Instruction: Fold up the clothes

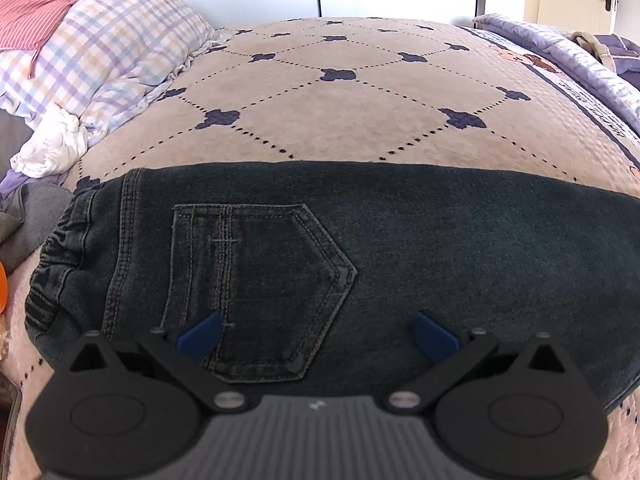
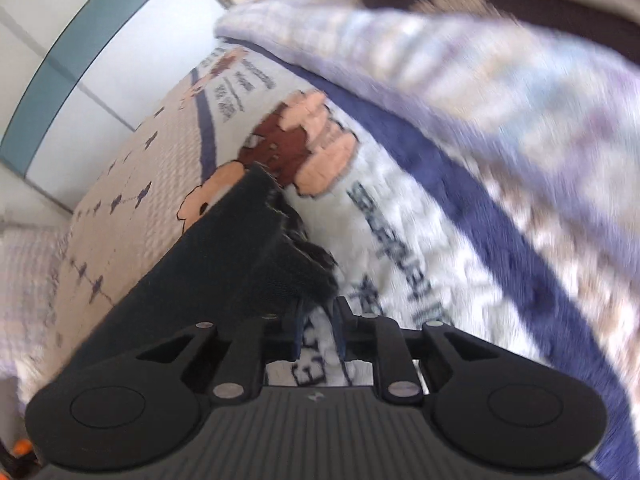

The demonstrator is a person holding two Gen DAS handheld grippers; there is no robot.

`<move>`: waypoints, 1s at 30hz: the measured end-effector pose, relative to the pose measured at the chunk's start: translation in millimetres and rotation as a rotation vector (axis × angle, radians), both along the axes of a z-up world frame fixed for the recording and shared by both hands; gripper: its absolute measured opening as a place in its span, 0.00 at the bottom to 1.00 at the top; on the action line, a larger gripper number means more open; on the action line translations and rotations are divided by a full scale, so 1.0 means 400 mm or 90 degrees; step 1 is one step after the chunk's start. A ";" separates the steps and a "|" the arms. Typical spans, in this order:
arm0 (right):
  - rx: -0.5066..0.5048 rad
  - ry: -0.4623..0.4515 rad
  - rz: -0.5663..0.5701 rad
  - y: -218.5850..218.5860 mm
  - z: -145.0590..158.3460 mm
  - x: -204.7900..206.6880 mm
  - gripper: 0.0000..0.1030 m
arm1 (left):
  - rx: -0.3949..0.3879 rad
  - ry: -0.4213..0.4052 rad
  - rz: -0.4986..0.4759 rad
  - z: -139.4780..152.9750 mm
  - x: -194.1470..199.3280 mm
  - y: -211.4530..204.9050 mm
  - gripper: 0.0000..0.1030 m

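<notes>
Starting at your left, the left tongs (image 1: 318, 334) stand wide open and empty, hovering over the waistband end of the one pair of jeans (image 1: 360, 240), whose single visible back pocket (image 1: 256, 288) sits at about eleven o'clock from the tips. The jeans lie flat on the bed cover (image 1: 360, 92), their long axis running from nine o'clock to three o'clock across your left view. Moving right, the right tongs (image 2: 318, 320) are drawn nearly closed at the frayed hem (image 2: 296, 248) of the leg, which rises toward twelve o'clock; whether the pads truly pinch the cloth you cannot tell through the blur. I judge your right hand is nearer that leg end, so the fold likely carries it along the long axis toward the waistband.
</notes>
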State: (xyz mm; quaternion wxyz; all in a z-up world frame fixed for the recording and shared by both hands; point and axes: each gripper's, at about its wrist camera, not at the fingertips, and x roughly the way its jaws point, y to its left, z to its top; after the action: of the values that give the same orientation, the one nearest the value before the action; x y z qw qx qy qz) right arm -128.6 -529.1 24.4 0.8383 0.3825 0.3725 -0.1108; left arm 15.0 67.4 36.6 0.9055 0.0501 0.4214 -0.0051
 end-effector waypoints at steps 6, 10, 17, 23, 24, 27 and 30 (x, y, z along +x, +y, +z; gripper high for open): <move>0.170 -0.057 -0.066 -0.030 -0.063 0.007 0.49 | -0.002 -0.004 0.001 -0.004 -0.004 0.000 1.00; 0.150 -0.068 -0.072 -0.013 -0.057 0.030 0.49 | -0.001 -0.004 0.001 -0.005 -0.008 -0.005 1.00; -0.014 -0.049 -0.021 0.046 -0.006 0.062 0.17 | -0.005 0.001 -0.002 -0.003 -0.005 -0.005 1.00; -0.400 -0.130 0.108 0.259 0.142 0.087 0.13 | -0.010 0.005 -0.004 0.003 -0.004 -0.003 1.00; -0.474 -0.145 0.138 0.314 0.156 0.091 0.13 | -0.014 0.006 -0.003 0.004 -0.004 -0.002 1.00; -0.578 -0.203 0.213 0.441 0.189 0.097 0.13 | -0.031 0.010 -0.003 0.009 -0.004 0.001 1.00; -0.641 -0.258 0.275 0.553 0.208 0.109 0.13 | -0.039 0.005 -0.006 0.019 -0.008 0.003 1.00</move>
State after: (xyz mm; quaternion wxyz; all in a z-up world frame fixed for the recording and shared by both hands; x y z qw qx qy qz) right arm -84.8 -307.8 107.7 0.9750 -0.1341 0.1756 -0.0254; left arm 11.7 68.5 44.0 0.9048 0.0242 0.4245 -0.0226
